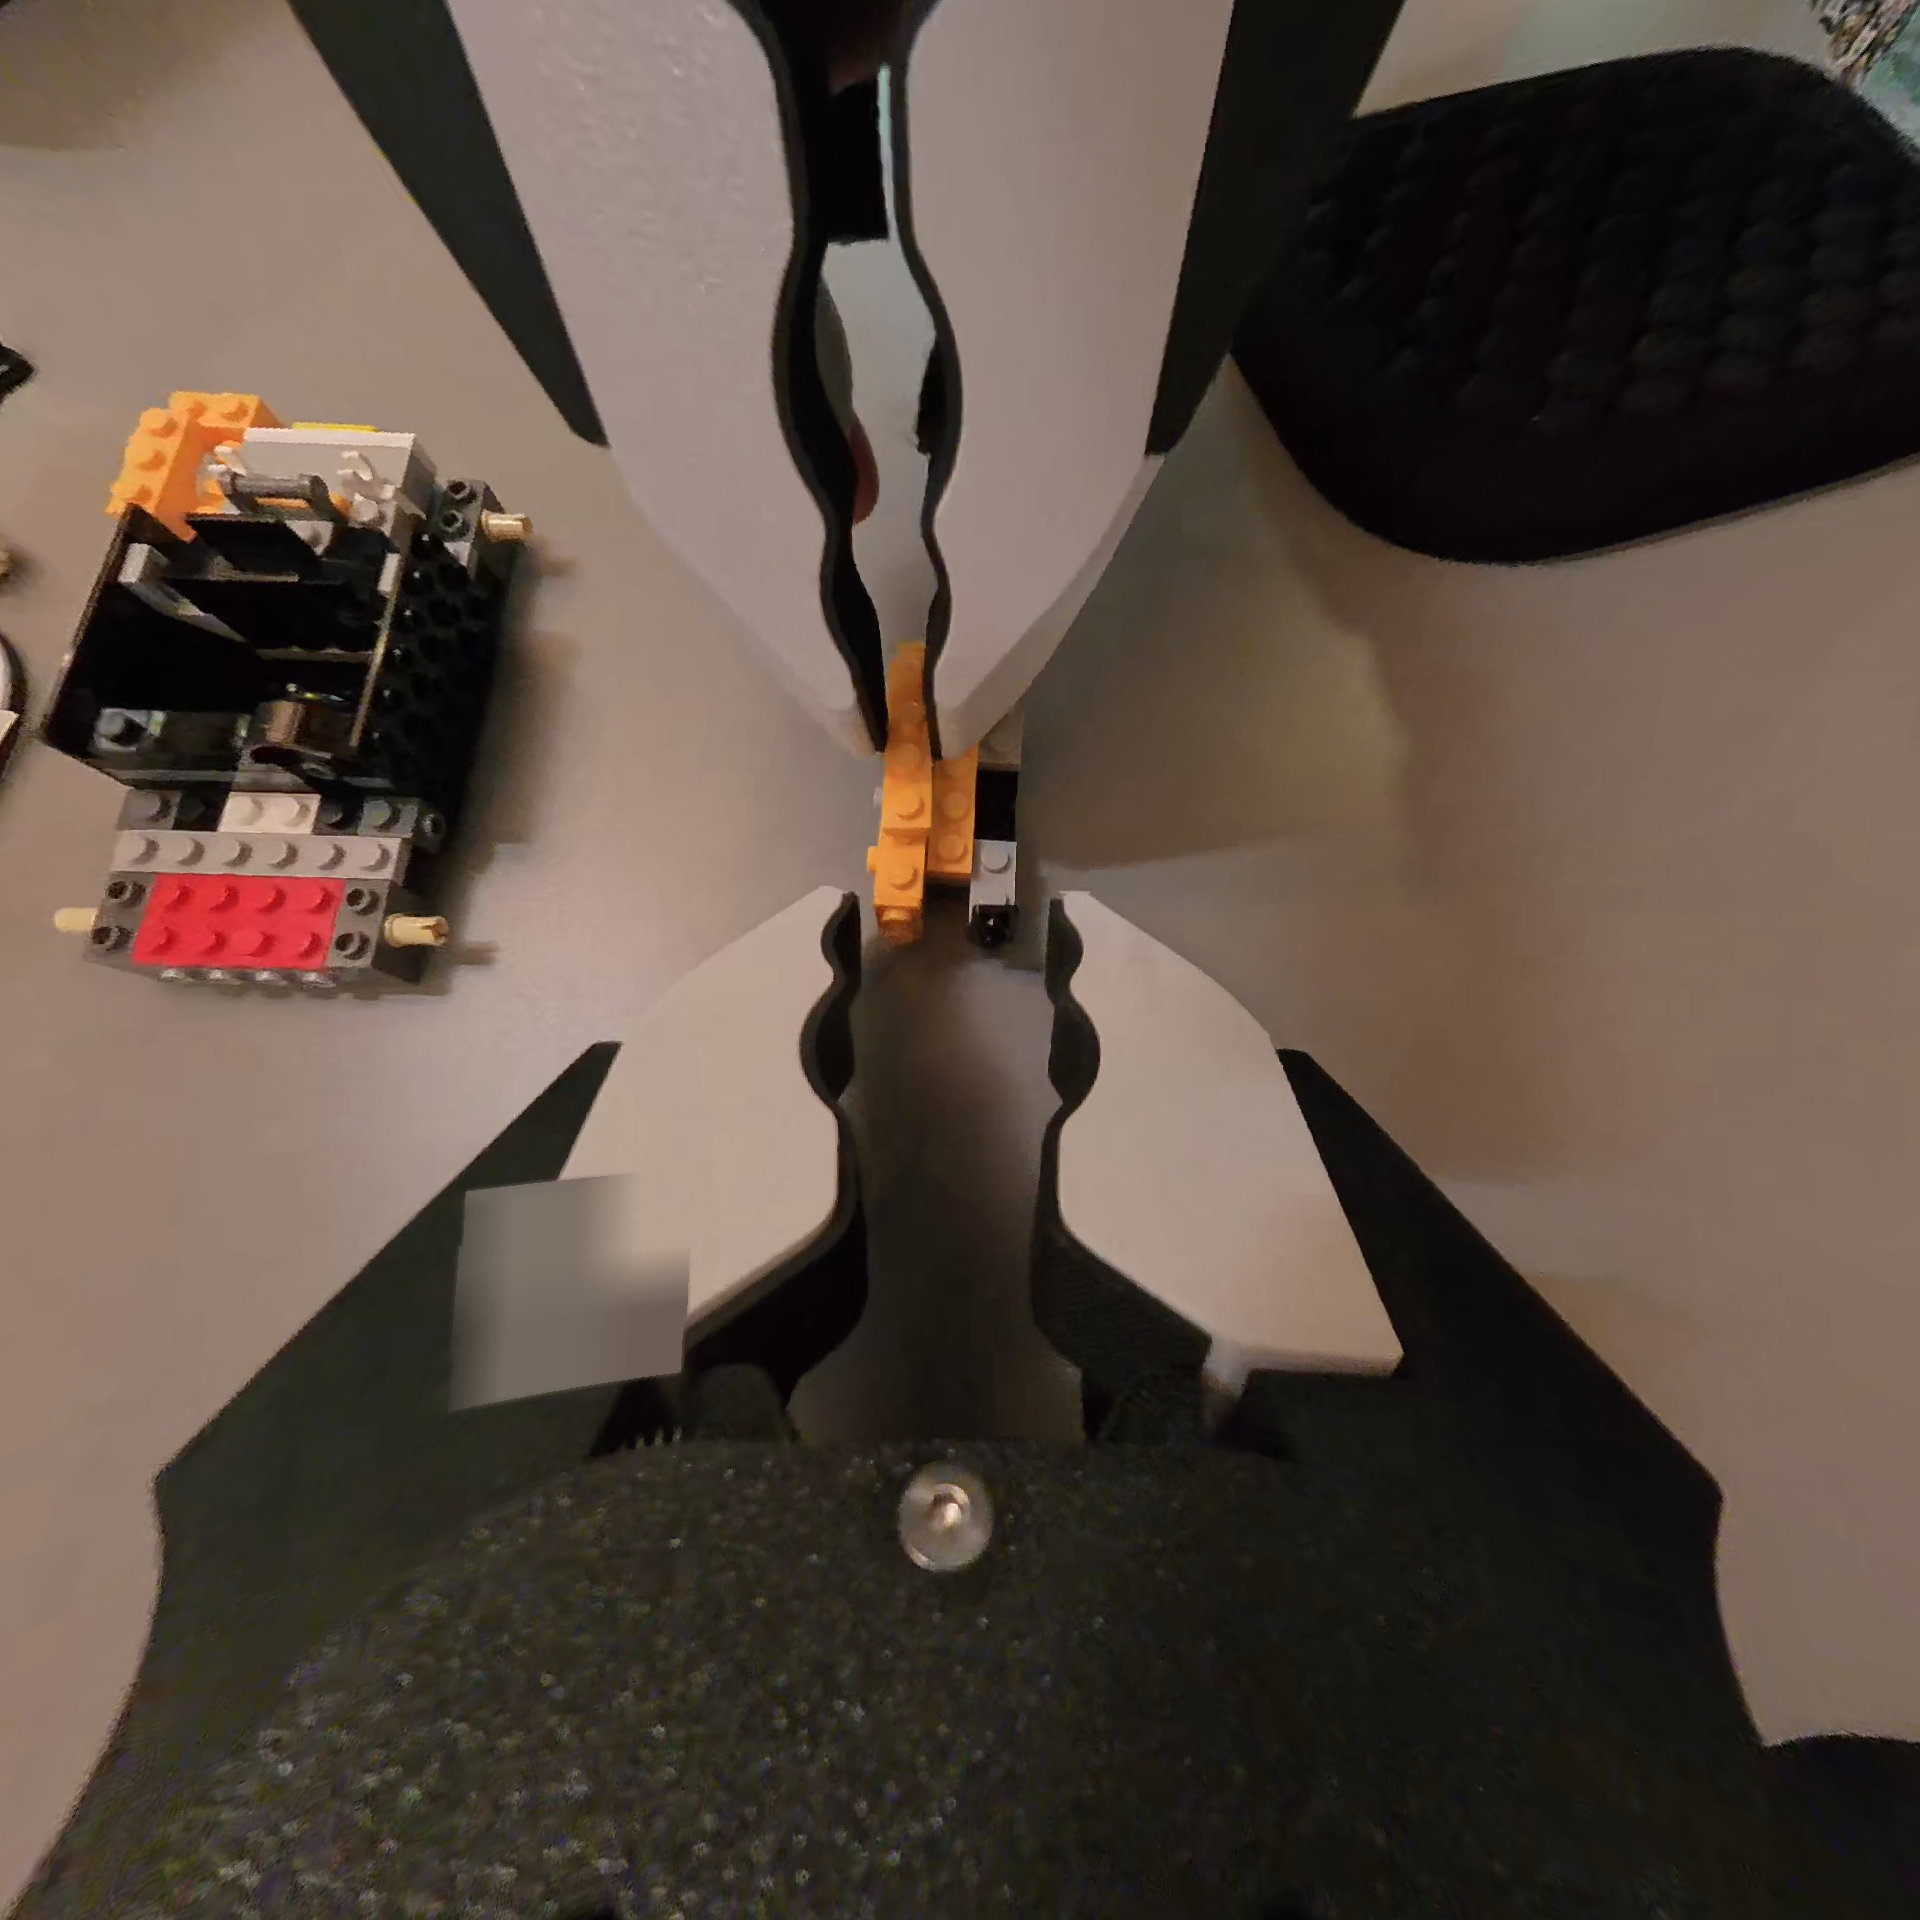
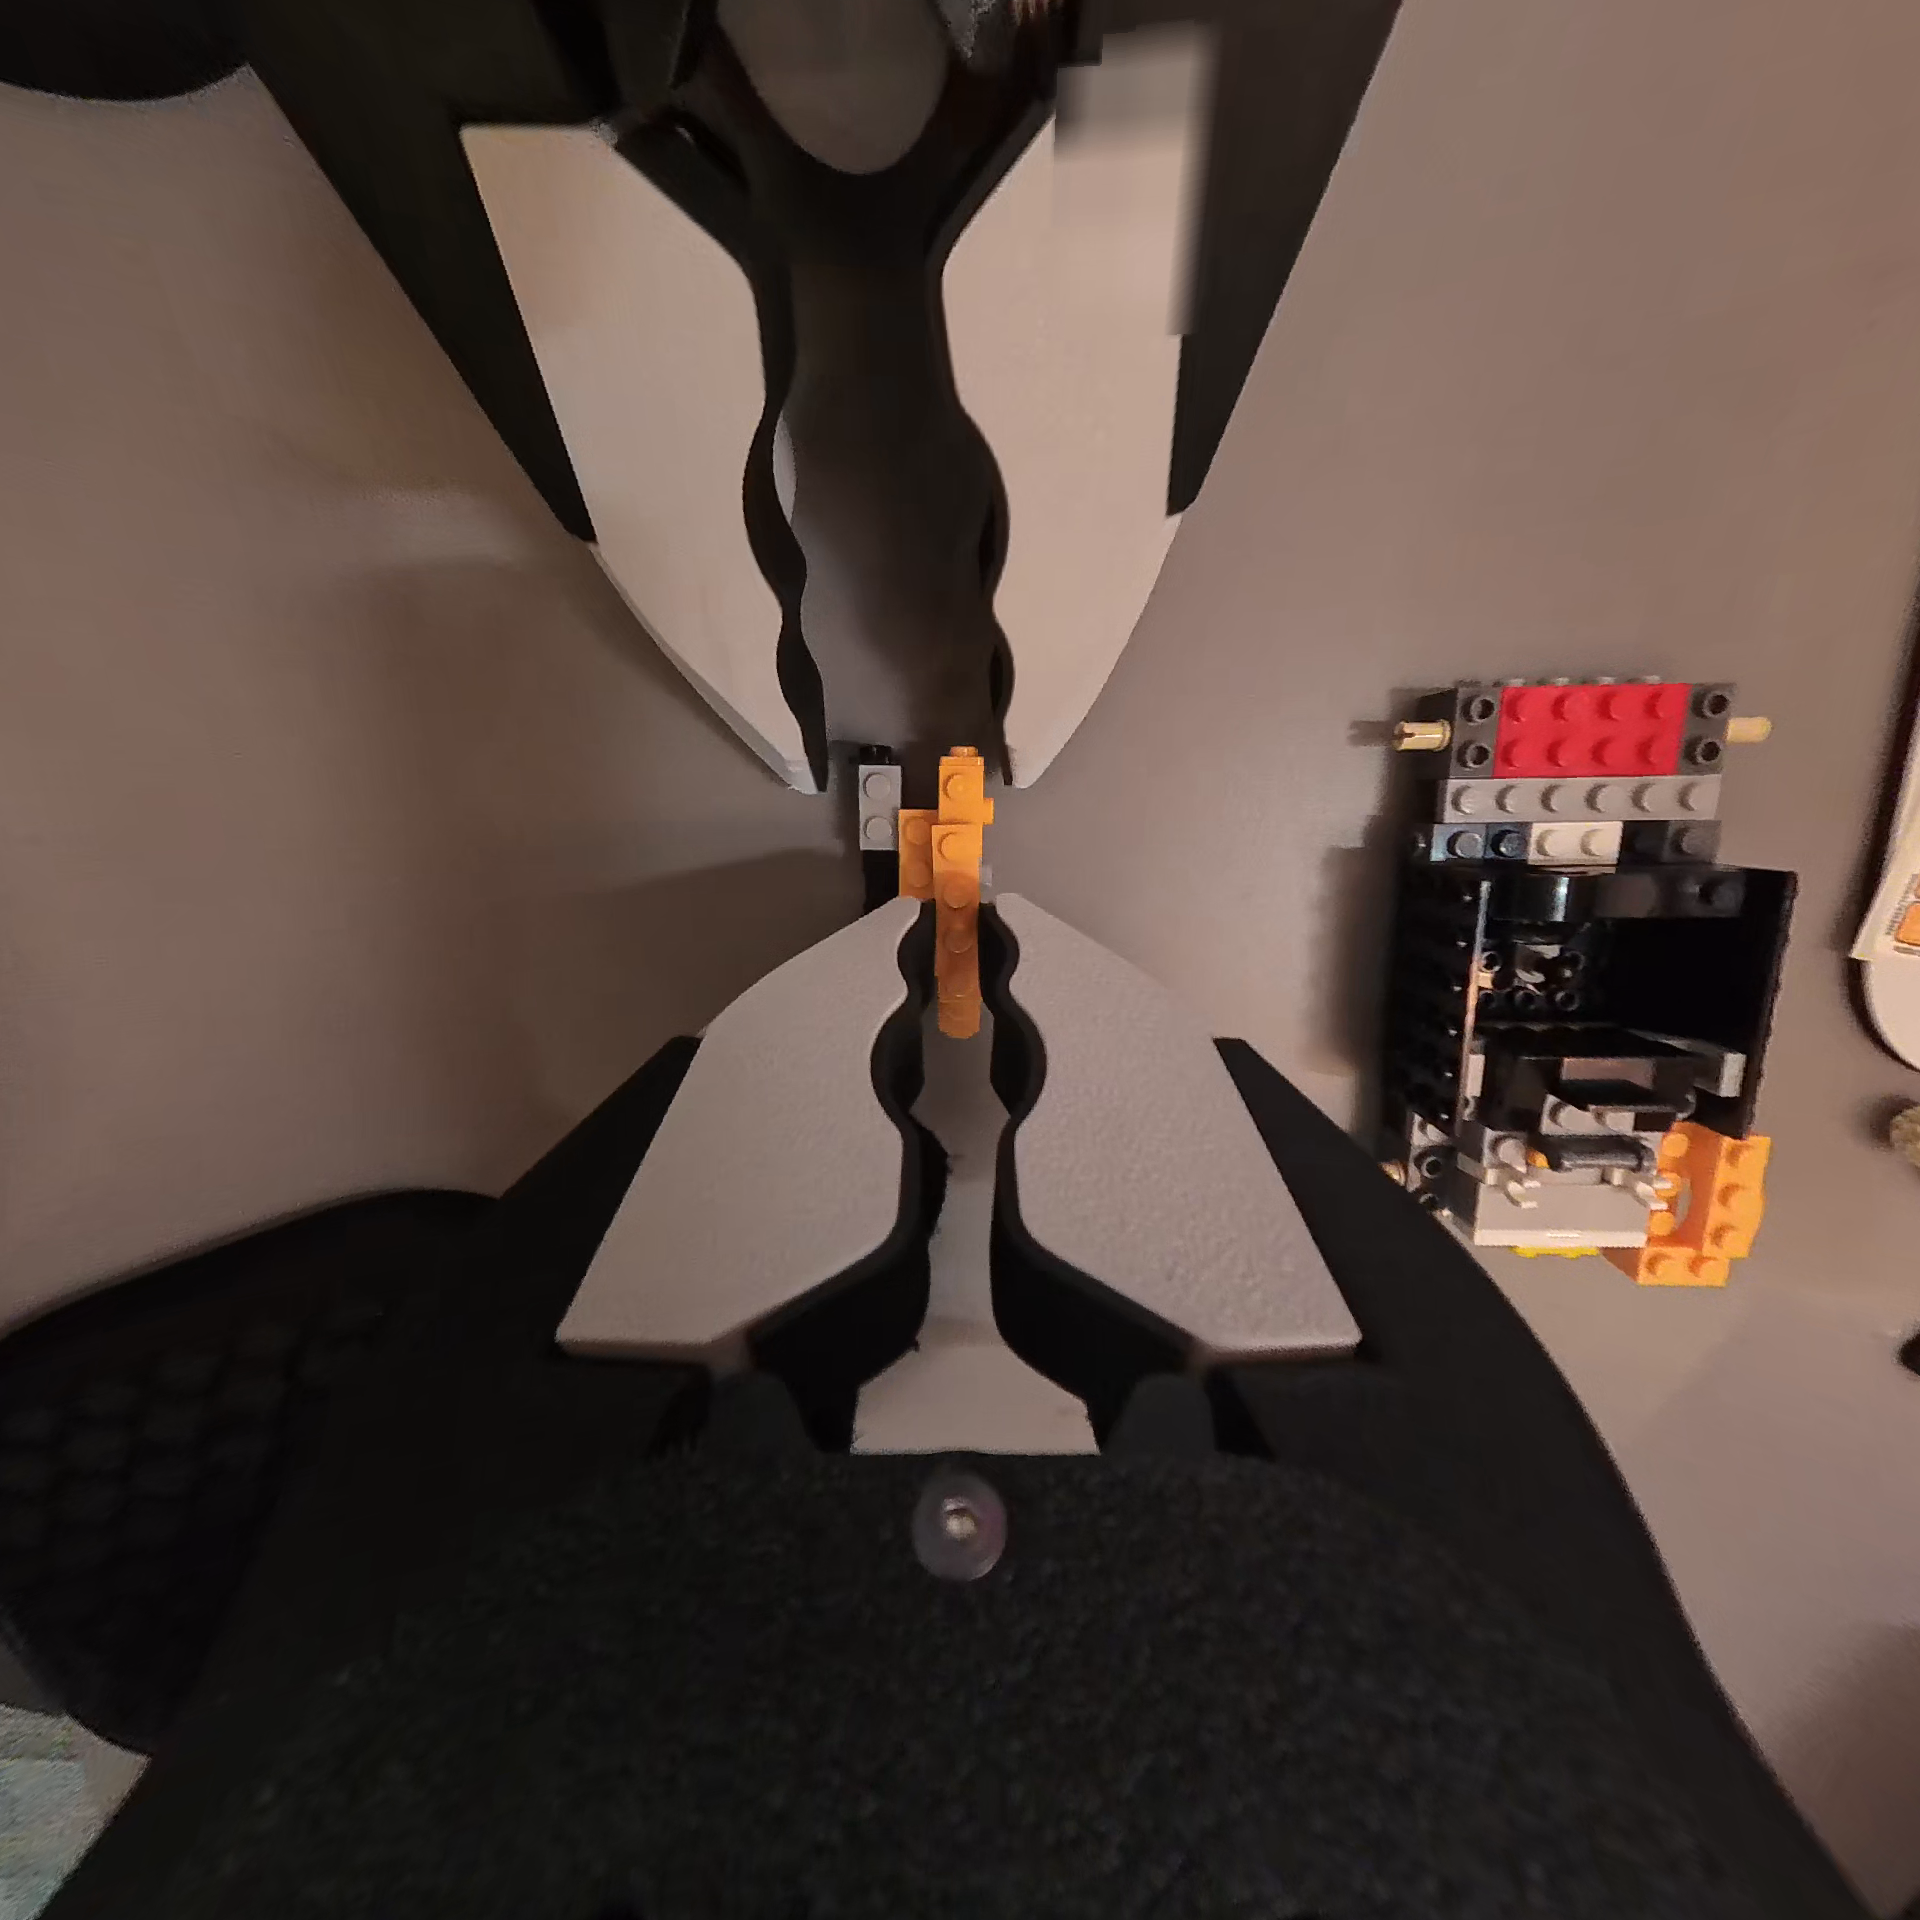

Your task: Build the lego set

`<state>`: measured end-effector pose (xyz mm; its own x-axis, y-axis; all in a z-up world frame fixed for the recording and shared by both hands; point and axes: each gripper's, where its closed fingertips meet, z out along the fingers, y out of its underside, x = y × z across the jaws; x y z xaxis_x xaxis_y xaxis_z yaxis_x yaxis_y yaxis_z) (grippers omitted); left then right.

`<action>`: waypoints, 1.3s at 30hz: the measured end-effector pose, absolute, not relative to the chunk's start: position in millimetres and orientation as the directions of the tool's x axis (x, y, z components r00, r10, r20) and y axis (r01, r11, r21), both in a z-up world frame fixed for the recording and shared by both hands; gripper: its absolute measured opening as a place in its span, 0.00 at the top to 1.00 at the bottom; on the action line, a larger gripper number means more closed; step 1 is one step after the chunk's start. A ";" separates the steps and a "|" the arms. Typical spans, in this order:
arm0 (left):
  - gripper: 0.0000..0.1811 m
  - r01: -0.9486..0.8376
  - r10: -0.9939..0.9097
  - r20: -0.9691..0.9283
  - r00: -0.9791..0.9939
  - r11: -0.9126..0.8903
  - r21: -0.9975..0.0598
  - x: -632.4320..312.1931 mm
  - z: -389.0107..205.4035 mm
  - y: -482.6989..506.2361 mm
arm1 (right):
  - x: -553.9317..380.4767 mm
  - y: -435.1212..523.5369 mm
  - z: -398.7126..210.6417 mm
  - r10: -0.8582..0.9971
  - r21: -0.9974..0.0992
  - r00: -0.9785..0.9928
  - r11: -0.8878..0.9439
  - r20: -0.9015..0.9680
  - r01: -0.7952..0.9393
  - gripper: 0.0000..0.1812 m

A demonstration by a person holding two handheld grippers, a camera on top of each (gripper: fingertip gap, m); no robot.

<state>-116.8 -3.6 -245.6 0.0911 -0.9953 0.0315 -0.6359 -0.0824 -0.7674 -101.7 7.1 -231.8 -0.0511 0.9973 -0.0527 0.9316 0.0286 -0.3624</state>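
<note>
Right gripper (image 2: 948,914): fingers pinched nearly together on the orange plate assembly (image 2: 954,883), a short stack of orange plates. Narrow gap only, filled by the orange strip running back between the wavy black pads. In the left wrist view it enters from the top, tips (image 1: 902,727) clamped on the far end of the same orange piece (image 1: 906,810).

Left gripper (image 1: 951,914): fingers spread wide, nothing between the pads. Its tips sit just short of the near end of the orange assembly, one to each side. Contact with the piece I cannot tell from that view. From the right wrist view the left gripper (image 2: 914,774) comes in from the top, tips flanking the grey-and-black brick bit (image 2: 878,816) and the orange end. The left-side tip looks right against the grey bit (touching or just beside, not clear).

Small grey brick with a black part (image 1: 992,883) is attached at the side of the orange stack, just ahead of the left gripper's right fingertip.

Partly built model (image 1: 270,696) (black body, red plate at one end, orange bricks at the other, tan axle pins sticking out) sits on the grey table (image 1: 1558,935), well off to the left of the left gripper, apart from both tools. In the right wrist view it is off to the right (image 2: 1590,977).

Black textured pad (image 1: 1621,312) lies beyond the left gripper, to the right.
</note>
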 end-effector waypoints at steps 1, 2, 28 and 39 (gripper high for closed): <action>0.81 -0.627 -0.995 0.038 0.092 -0.088 -0.774 -116.3 -244.3 -3.5 | -102.0 7.2 -231.9 0.997 -0.364 -0.052 0.029 -0.053 0.931 0.96; 0.81 -0.622 -0.995 0.042 0.093 -0.091 -0.778 -116.0 -243.5 -3.3 | -102.2 7.3 -231.9 0.997 -0.365 -0.052 0.029 -0.053 0.931 0.96; 0.80 -0.633 -0.995 0.032 0.090 -0.082 -0.770 -112.5 -248.3 -4.9 | -102.5 5.1 -232.5 0.997 -0.352 -0.064 0.043 -0.048 0.935 0.95; 0.83 -0.585 -0.992 0.041 0.117 -0.103 -0.804 -109.9 -238.3 -0.6 | -101.7 4.0 -231.9 0.998 -0.357 -0.056 0.037 -0.041 0.933 0.95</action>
<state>-109.9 -0.6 -238.3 0.1173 -0.9922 0.0411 -0.5853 -0.1025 -0.8043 -101.7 4.0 -231.9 -0.0555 0.9976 -0.0412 0.9334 0.0372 -0.3569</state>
